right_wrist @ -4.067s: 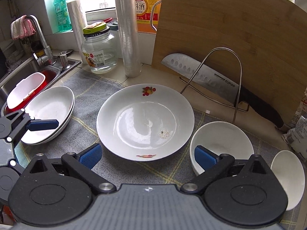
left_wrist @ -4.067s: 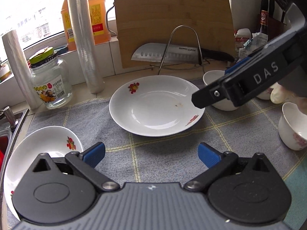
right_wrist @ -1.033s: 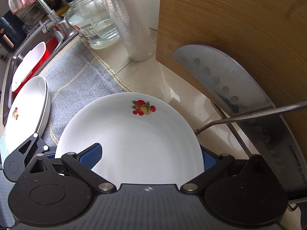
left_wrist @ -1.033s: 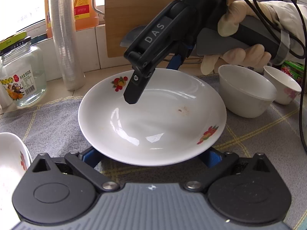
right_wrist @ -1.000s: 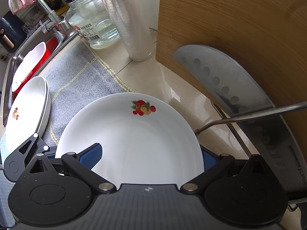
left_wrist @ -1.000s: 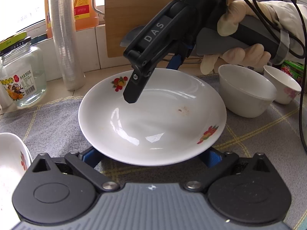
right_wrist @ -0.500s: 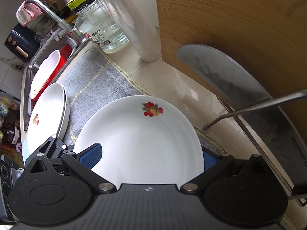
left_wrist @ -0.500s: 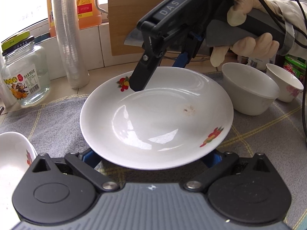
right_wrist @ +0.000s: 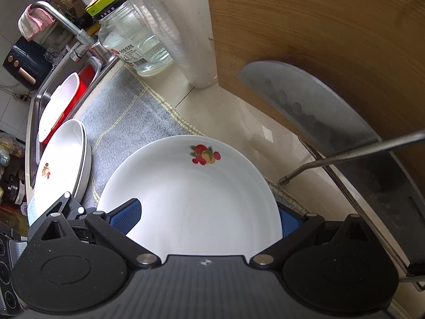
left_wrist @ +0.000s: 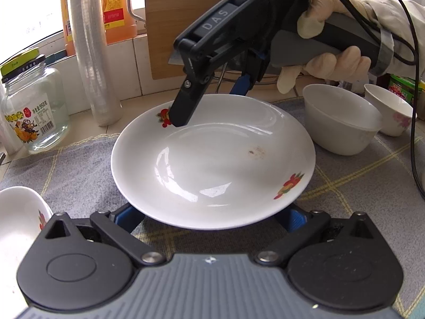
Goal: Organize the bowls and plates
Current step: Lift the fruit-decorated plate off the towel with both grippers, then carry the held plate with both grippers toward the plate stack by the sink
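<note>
Worktop [left_wrist: 159,90]: pale surface under everything, partly covered by a grey checked cloth [left_wrist: 79,164].
Cutting board [right_wrist: 318,40]: wooden, upright, beyond the right tongs; a cleaver [right_wrist: 313,106] on a wire rack [right_wrist: 345,156] leans before it, close to the plate's far rim.
Plate [left_wrist: 212,159]: white with fruit motifs, on the cloth between the two tongs, which face each other across it.
Stacked plates [right_wrist: 61,164]: left of the right tongs, at the cloth's edge by the sink [right_wrist: 39,98].
Left tongs [left_wrist: 212,216]: spread; the blue pads sit below the plate's near rim, one at each side. Contact cannot be told.
Right tongs [right_wrist: 207,215]: spread over the plate's opposite rim; one finger over the inner surface near a fruit motif, the other behind the rim. Held by a gloved hand [left_wrist: 326,61].
Film roll [left_wrist: 90,47]: upright, beyond the left tongs and to the left.
Glass jar [left_wrist: 29,101]: left of the roll.
Large bowl [left_wrist: 340,119]: just right of the plate.
Small bowl [left_wrist: 390,111]: just beside the large bowl, farther right.
</note>
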`<state>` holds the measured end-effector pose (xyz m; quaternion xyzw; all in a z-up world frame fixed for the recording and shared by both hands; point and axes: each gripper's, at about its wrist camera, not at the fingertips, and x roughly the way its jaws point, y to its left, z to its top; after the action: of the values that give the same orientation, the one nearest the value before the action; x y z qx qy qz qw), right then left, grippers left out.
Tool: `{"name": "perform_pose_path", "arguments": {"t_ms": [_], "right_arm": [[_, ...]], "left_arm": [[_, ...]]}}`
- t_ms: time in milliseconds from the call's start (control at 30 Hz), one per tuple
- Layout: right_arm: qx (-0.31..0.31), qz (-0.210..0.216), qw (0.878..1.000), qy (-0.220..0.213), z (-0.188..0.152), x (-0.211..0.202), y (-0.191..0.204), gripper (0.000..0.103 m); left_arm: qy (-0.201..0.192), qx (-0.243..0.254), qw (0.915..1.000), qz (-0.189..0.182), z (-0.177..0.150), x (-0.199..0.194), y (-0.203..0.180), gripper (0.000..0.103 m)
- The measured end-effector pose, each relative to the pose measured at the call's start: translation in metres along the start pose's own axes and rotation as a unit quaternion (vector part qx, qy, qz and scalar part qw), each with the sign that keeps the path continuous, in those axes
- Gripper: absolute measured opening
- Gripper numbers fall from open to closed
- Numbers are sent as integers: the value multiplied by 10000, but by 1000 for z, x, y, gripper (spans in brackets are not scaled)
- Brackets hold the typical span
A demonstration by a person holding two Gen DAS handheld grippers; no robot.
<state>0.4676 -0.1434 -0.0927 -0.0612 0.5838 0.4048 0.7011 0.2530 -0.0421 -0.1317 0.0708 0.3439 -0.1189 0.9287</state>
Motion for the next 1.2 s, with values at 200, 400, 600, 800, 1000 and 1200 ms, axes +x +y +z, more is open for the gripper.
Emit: {"name": "perform_pose_path", "arguments": {"t_ms": [200,400,600,800,1000,1200], "right_arm": [[82,54,9999,-124,4,-1,-3,103],[-25,104,9999,-12,2,-2,-1,103],[41,299,9995,8,-3,-6,-3,103],[25,401,9992,32,-8,-6,-3,103],[-20,434,9990,32,-10,-9,2,103],[-92,436,9990,41,-12,-11,8,103]], "left_arm": [[-9,-14,10000,-4,0,0,1,103],[34,-16,10000,43,2,0,1,103],[69,24,9999,125,3,-2,-2,103],[93,137,9997,200,2,-6,-6,103],[134,130,9996,221,1,-12,-9,102],[165,72,9996,198,2,-18,-10,102]]}}
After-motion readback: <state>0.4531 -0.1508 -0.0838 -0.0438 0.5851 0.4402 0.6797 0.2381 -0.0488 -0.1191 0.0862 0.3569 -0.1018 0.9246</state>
